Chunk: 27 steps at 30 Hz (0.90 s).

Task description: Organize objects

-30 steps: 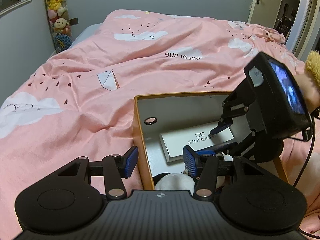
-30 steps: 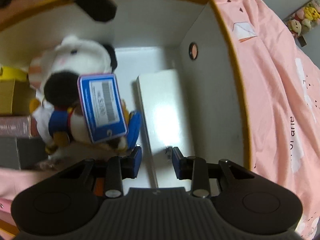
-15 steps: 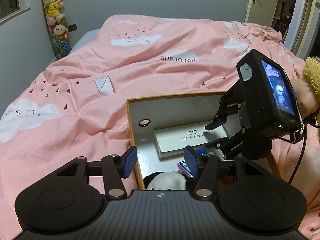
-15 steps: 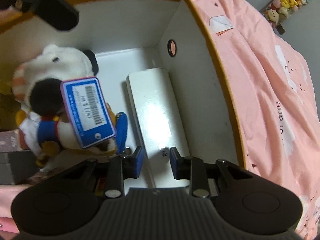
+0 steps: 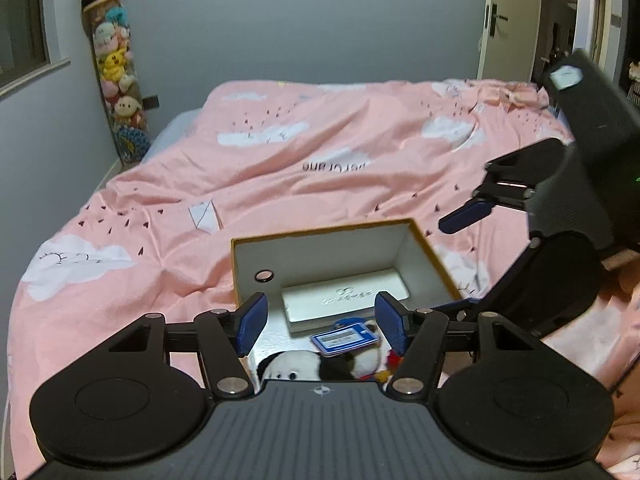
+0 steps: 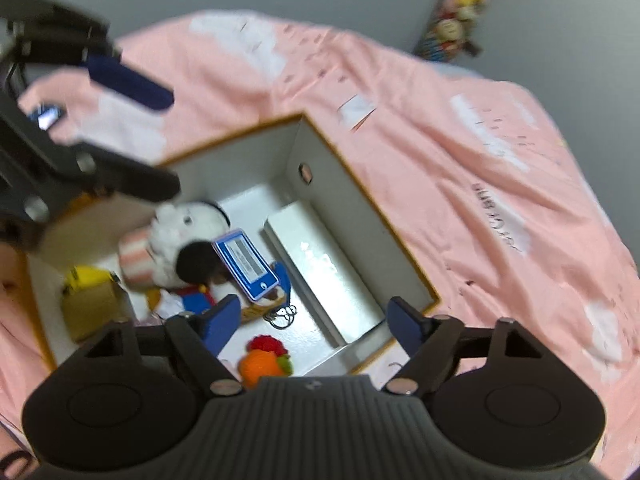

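Pink bedspread (image 5: 320,168) with white clouds; white-lined box (image 6: 320,160) with orange rim; blue-and-white tag (image 6: 246,266).

I see the open white cardboard box (image 6: 336,168) crowded on one side by a white plush toy (image 6: 180,228) and along its wall by a flat white case (image 6: 320,276); only a narrow floor strip between them is free.

left gripper (image 5: 322,322): black ribbed body, small cross mark just behind the jaws
left fingers (image 5: 251,322): blue ribbed pads on black linkage arms
screws: silver, one at each linkage joint behind the pads
discs: round black housing on each side behind the jaws
right gripper (image 6: 314,322): same black build, blue pads
right gripper's back: boxy black block, white sticker, green light
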Tool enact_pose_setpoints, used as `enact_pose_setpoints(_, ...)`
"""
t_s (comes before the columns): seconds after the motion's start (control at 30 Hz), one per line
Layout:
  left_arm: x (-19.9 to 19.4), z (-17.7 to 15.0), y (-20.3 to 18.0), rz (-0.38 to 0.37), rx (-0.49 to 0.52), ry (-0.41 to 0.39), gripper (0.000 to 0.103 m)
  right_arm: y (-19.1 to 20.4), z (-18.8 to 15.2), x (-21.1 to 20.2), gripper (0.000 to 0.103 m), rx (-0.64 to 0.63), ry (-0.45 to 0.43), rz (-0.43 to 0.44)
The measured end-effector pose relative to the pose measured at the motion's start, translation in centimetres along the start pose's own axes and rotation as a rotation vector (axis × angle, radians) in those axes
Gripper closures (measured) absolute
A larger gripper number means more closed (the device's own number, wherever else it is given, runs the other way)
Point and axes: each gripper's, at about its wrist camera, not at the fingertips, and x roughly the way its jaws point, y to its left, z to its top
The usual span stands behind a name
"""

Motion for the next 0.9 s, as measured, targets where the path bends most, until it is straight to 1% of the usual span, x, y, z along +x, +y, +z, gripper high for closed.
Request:
enact_pose_setpoints(0.13, -2.0, -0.5, -1.6, 0.015, -0.008, -0.042, 0.031, 1.5, -1.4, -4.2, 0.018, 0.076, -0.087, -0.044)
enact_pose_setpoints(0.27, -3.6, -1.4, -3.2, 0.026, 0.0, -0.068, 0.029, 3.1, -3.5, -7.3, 0.016, 0.217, -0.165, -0.056)
enact_pose_setpoints(0.3, -3.9, -1.7, -3.5, 0.026, -0.003, -0.076, 0.029, 3.4, -4.1, -7.8, 0.014, 0.254, -0.176, -0.057)
enact_pose_setpoints(0.4, -5.0, -2.8, -4.5, 0.042, -0.03, -0.122, 0.028, 4.6, -5.9, -9.1, 0.013, 0.367, -0.217, -0.083)
enact_pose_setpoints(0.47, -5.6, -3.7, -5.2, 0.059, -0.04, -0.159, 0.027, 5.3, -7.2, -9.7, 0.012, 0.44, -0.255, -0.094)
enact_pose_setpoints(0.53, -6.1, -4.5, -5.6, 0.075, -0.071, -0.2, 0.026, 5.8, -8.5, -10.4, 0.01, 0.525, -0.304, -0.108)
enact_pose_setpoints(0.6, -6.4, -5.2, -5.7, 0.08, -0.101, -0.225, 0.022, 6.4, -9.7, -10.6, 0.008, 0.586, -0.337, -0.14)
enact_pose_setpoints(0.63, -6.5, -5.4, -5.8, 0.083, -0.106, -0.231, 0.014, 6.8, -10.2, -10.7, 0.007, 0.606, -0.354, -0.16)
enact_pose_setpoints(0.7, -6.6, -6.0, -5.9, 0.11, -0.116, -0.257, 0.012, 7.5, -11.2, -10.7, 0.007, 0.641, -0.377, -0.202)
enact_pose_setpoints(0.73, -6.6, -6.3, -5.9, 0.12, -0.116, -0.262, 0.012, 7.7, -11.5, -10.5, 0.006, 0.661, -0.381, -0.21)
enact_pose_setpoints(0.8, -6.2, -6.9, -5.8, 0.114, -0.119, -0.252, 0.012, 8.1, -12.0, -10.3, 0.004, 0.692, -0.379, -0.218)
enact_pose_setpoints(0.9, -5.6, -7.8, -5.5, 0.12, -0.134, -0.198, 0.012, 8.9, -12.3, -9.5, 0.003, 0.689, -0.358, -0.23)
